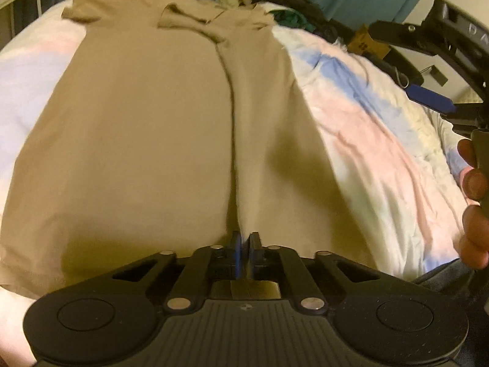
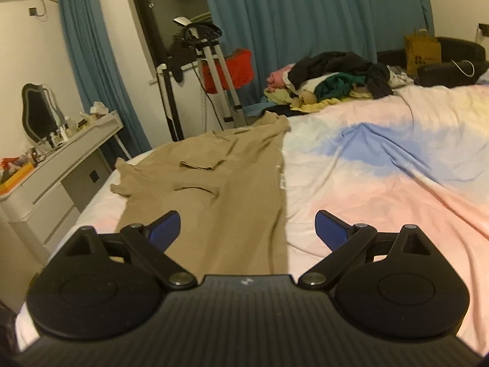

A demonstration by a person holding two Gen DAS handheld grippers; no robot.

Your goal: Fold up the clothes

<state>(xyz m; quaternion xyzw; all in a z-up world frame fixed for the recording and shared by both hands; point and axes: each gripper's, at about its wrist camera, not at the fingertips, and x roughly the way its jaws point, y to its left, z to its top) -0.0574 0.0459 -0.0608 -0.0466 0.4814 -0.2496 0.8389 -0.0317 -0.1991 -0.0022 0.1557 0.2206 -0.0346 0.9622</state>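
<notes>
A tan T-shirt (image 1: 146, 128) lies spread on the bed, its right side folded inward along a lengthwise crease; it also shows in the right wrist view (image 2: 232, 183). My left gripper (image 1: 244, 244) is shut on the shirt's near hem at the fold edge. My right gripper (image 2: 247, 226) is open and empty, hovering above the shirt's right edge and the bedsheet. It shows in the left wrist view (image 1: 434, 98) at the far right, held by a hand.
The bed has a pastel pink, blue and white sheet (image 2: 382, 177). A pile of clothes (image 2: 330, 79) lies at the far end of the bed. A white desk (image 2: 55, 171) with small items stands left of the bed. Blue curtains (image 2: 305, 15) hang behind.
</notes>
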